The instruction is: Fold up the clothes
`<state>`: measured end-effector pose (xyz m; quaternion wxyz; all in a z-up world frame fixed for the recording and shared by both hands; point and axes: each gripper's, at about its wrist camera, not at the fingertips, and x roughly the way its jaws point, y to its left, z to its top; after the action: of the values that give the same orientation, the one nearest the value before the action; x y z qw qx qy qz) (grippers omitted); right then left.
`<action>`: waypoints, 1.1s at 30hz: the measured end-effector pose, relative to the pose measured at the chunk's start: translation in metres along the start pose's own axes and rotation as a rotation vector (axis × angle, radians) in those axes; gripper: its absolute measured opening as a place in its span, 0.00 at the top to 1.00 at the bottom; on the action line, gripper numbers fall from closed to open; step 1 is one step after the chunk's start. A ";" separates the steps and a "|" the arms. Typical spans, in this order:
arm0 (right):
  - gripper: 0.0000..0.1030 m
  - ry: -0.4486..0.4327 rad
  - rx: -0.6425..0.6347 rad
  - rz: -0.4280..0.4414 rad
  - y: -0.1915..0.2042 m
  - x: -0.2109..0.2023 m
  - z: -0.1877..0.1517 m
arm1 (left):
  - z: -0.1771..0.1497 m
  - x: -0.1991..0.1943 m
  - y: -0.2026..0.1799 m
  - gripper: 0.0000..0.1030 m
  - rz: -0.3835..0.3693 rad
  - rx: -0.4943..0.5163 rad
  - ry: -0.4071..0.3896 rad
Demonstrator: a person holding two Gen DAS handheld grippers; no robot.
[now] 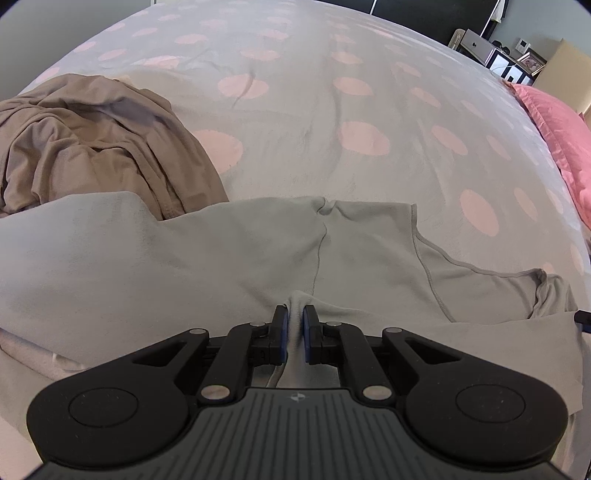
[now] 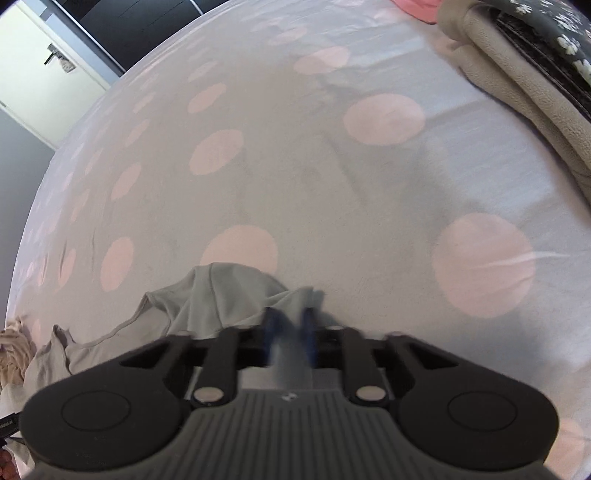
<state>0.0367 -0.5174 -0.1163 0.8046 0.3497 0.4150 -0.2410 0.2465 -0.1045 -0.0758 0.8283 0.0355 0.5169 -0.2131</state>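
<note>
A light grey shirt [image 1: 184, 258] lies spread across the near part of the bed, its neckline off to the right. My left gripper [image 1: 295, 317] is shut on a pinched ridge of this grey cloth, which runs up between the blue pads. In the right wrist view, a bunched end of the same grey shirt [image 2: 221, 295] rises from the bed. My right gripper [image 2: 290, 317] looks blurred, with grey cloth caught between its blue pads, and is shut on it.
A crumpled brown garment [image 1: 92, 147] lies at the left, partly under the grey shirt. The dotted bedcover [image 1: 332, 110] stretches beyond. A pink pillow [image 1: 557, 125] sits at the right edge. Folded beige fleece [image 2: 517, 85] and a dark floral item [image 2: 554, 33] lie at the upper right.
</note>
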 end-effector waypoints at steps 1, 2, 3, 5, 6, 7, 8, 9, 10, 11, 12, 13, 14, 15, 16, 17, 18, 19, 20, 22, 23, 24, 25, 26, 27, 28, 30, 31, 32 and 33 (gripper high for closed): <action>0.97 -0.035 -0.023 -0.016 0.003 -0.005 0.001 | 0.000 -0.002 0.000 0.94 -0.001 0.003 -0.013; 0.97 -0.068 -0.036 -0.026 0.006 -0.010 0.003 | 0.000 -0.004 -0.001 0.94 -0.003 0.006 -0.030; 0.98 -0.096 -0.039 -0.043 0.007 -0.014 0.005 | 0.001 -0.006 -0.002 0.94 -0.003 0.012 -0.044; 0.98 -0.117 -0.046 -0.077 0.008 -0.015 0.008 | 0.003 -0.007 -0.005 0.94 0.005 0.027 -0.055; 0.98 -0.114 -0.053 -0.084 0.008 -0.014 0.009 | 0.003 -0.006 -0.007 0.94 0.013 0.034 -0.056; 0.98 -0.108 -0.054 -0.091 0.008 -0.012 0.009 | 0.003 -0.004 -0.008 0.94 0.020 0.039 -0.058; 0.98 -0.098 -0.054 -0.102 0.008 -0.009 0.008 | 0.002 -0.002 -0.009 0.94 0.024 0.042 -0.055; 0.97 -0.083 -0.053 -0.105 0.006 -0.007 0.007 | 0.002 -0.001 -0.009 0.94 0.024 0.042 -0.048; 0.97 -0.068 -0.052 -0.107 0.005 -0.004 0.007 | 0.002 0.000 -0.008 0.94 0.023 0.042 -0.040; 0.96 -0.061 -0.049 -0.109 0.003 -0.004 0.007 | 0.002 0.001 -0.008 0.93 0.022 0.042 -0.032; 0.91 -0.067 -0.048 -0.117 0.002 -0.006 0.007 | 0.002 0.002 -0.008 0.92 0.021 0.041 -0.023; 0.90 -0.079 -0.047 -0.131 0.002 -0.009 0.006 | 0.002 0.002 -0.007 0.90 0.022 0.033 -0.027; 0.81 -0.084 -0.041 -0.136 0.000 -0.012 0.007 | 0.002 0.000 -0.005 0.83 0.023 0.021 -0.036; 0.72 -0.083 -0.030 -0.127 -0.003 -0.016 0.006 | 0.002 -0.002 -0.004 0.80 0.025 0.012 -0.047; 0.72 -0.081 -0.018 -0.114 -0.005 -0.020 0.005 | 0.003 -0.005 -0.002 0.75 0.027 0.004 -0.058; 0.72 -0.075 -0.014 -0.106 -0.006 -0.024 0.003 | 0.003 -0.008 0.000 0.72 0.026 -0.001 -0.065; 0.72 -0.060 -0.019 -0.093 -0.006 -0.026 0.000 | 0.002 -0.010 0.001 0.71 0.025 -0.004 -0.069; 0.72 -0.044 -0.025 -0.078 -0.006 -0.028 -0.004 | 0.001 -0.012 0.002 0.70 0.018 -0.006 -0.063; 0.72 -0.027 -0.032 -0.064 -0.006 -0.031 -0.009 | 0.000 -0.014 0.003 0.69 0.008 -0.009 -0.052; 0.72 0.006 -0.071 -0.038 -0.004 -0.037 -0.022 | -0.005 -0.018 0.005 0.65 -0.014 -0.013 -0.027; 0.72 0.022 -0.085 -0.026 -0.004 -0.039 -0.029 | -0.008 -0.019 0.005 0.62 -0.028 -0.014 -0.010; 0.72 0.038 -0.098 -0.015 -0.005 -0.041 -0.035 | -0.012 -0.020 0.005 0.61 -0.038 -0.012 0.004; 0.72 0.054 -0.103 -0.006 -0.005 -0.043 -0.042 | -0.016 -0.020 0.005 0.62 -0.046 -0.007 0.017; 0.72 0.069 -0.105 0.003 -0.006 -0.044 -0.048 | -0.020 -0.020 0.004 0.62 -0.053 -0.001 0.028; 0.72 0.080 -0.103 0.012 -0.007 -0.045 -0.054 | -0.024 -0.020 0.003 0.62 -0.060 0.002 0.031; 0.72 0.093 -0.102 0.016 -0.008 -0.045 -0.061 | -0.026 -0.019 0.002 0.62 -0.066 0.007 0.035; 0.72 0.111 -0.113 0.009 -0.008 -0.044 -0.070 | -0.031 -0.015 -0.001 0.65 -0.077 0.018 0.044; 0.72 0.120 -0.121 0.004 -0.007 -0.043 -0.075 | -0.032 -0.014 -0.003 0.70 -0.072 0.032 0.042; 0.72 0.131 -0.132 -0.003 -0.005 -0.042 -0.079 | -0.034 -0.014 -0.006 0.75 -0.062 0.050 0.036; 0.78 0.137 -0.156 -0.017 -0.002 -0.041 -0.084 | -0.035 -0.014 -0.009 0.80 -0.053 0.068 0.031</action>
<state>-0.0284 -0.4512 -0.1175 0.7970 0.2982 0.4896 -0.1901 0.2081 -0.0981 -0.0785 0.8127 0.0531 0.5229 -0.2516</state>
